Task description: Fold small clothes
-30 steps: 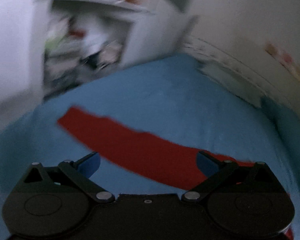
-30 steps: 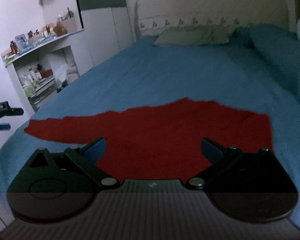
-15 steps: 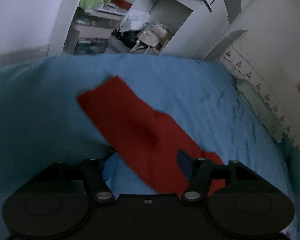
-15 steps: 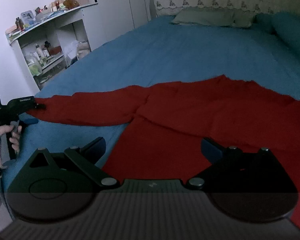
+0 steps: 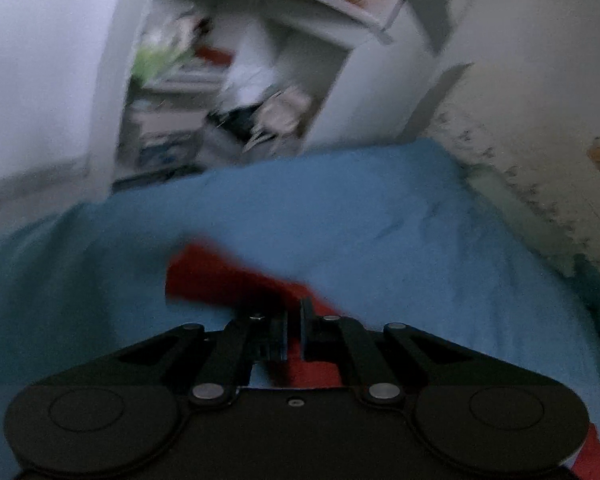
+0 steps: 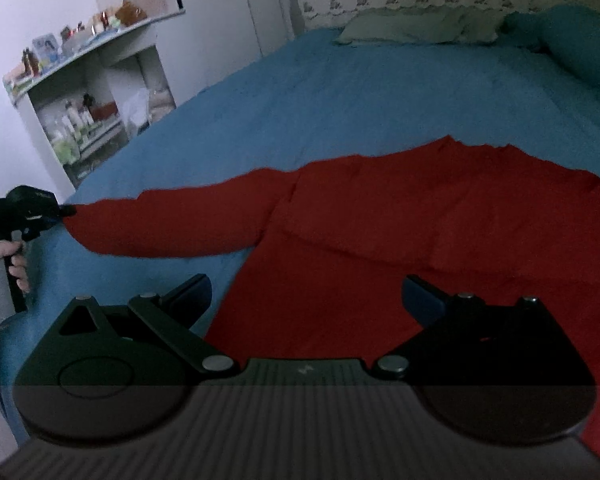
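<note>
Two grippers, one garment. Left gripper (image 5: 294,330), having just been closing, pinched tight on the sleeve end of the red top (image 6: 380,240); right gripper (image 6: 306,292) spread wide, clamped on nothing, poised over the top's body. Spread flat ahead on one blue bed (image 6: 360,92). Seen only from the right wrist: one hand (image 6: 0,264) gripping the left handle, one green pillow (image 6: 416,26). Blurred from the left wrist: one white shelf unit (image 5: 236,92).
</note>
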The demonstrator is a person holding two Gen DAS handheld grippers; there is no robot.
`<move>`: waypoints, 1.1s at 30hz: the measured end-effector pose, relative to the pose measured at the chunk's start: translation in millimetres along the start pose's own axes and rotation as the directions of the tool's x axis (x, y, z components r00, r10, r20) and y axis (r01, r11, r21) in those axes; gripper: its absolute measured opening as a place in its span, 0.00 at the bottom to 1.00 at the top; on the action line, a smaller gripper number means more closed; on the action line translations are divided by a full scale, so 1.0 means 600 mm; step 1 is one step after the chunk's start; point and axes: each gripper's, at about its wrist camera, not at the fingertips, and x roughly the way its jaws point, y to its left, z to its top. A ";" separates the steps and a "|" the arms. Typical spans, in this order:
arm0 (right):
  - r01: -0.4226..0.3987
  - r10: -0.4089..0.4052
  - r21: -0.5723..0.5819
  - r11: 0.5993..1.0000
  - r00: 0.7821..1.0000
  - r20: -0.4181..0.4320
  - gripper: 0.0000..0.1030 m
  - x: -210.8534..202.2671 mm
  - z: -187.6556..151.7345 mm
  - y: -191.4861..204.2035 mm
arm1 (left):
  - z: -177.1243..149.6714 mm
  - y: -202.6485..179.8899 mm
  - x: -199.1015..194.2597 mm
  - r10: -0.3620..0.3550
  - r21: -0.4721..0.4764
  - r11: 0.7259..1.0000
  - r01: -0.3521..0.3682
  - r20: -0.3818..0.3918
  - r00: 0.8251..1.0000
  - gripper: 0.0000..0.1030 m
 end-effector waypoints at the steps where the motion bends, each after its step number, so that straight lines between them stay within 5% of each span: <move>1: 0.005 -0.005 0.004 1.000 1.000 0.009 1.00 -0.006 0.002 -0.006 | 0.006 -0.020 -0.011 -0.020 0.019 1.000 0.020 0.015 1.000 0.04; 7: 0.029 -0.031 0.031 0.999 0.996 0.080 1.00 -0.062 0.015 -0.064 | -0.005 -0.215 -0.103 -0.252 0.167 0.955 0.246 0.014 0.968 0.04; 13: 0.087 -0.095 0.065 0.994 0.987 0.130 1.00 -0.124 0.008 -0.150 | -0.130 -0.436 -0.125 -0.450 0.249 0.843 0.477 -0.157 0.879 0.04; 19: 0.173 -0.179 0.057 0.983 0.977 0.115 1.00 -0.157 -0.011 -0.235 | -0.328 -0.566 -0.053 -0.408 0.292 0.795 0.532 -0.391 0.825 0.04; 23: 0.193 -0.198 0.062 0.979 0.976 0.085 1.00 -0.164 -0.028 -0.290 | -0.418 -0.579 -0.009 -0.328 0.342 0.797 0.497 -0.447 0.833 0.04; 27: 0.198 -0.202 0.053 0.979 0.976 0.081 1.00 -0.159 -0.042 -0.318 | -0.432 -0.579 -0.015 -0.332 0.354 0.793 0.496 -0.432 0.839 0.08; 31: 0.199 -0.204 0.059 0.978 0.974 0.096 1.00 -0.156 -0.041 -0.321 | -0.408 -0.564 -0.049 -0.365 0.340 0.779 0.527 -0.438 0.822 0.74; 33: 0.198 -0.203 0.053 0.979 0.972 0.117 1.00 -0.158 -0.031 -0.315 | -0.385 -0.542 -0.085 -0.370 0.364 0.779 0.511 -0.392 0.843 0.88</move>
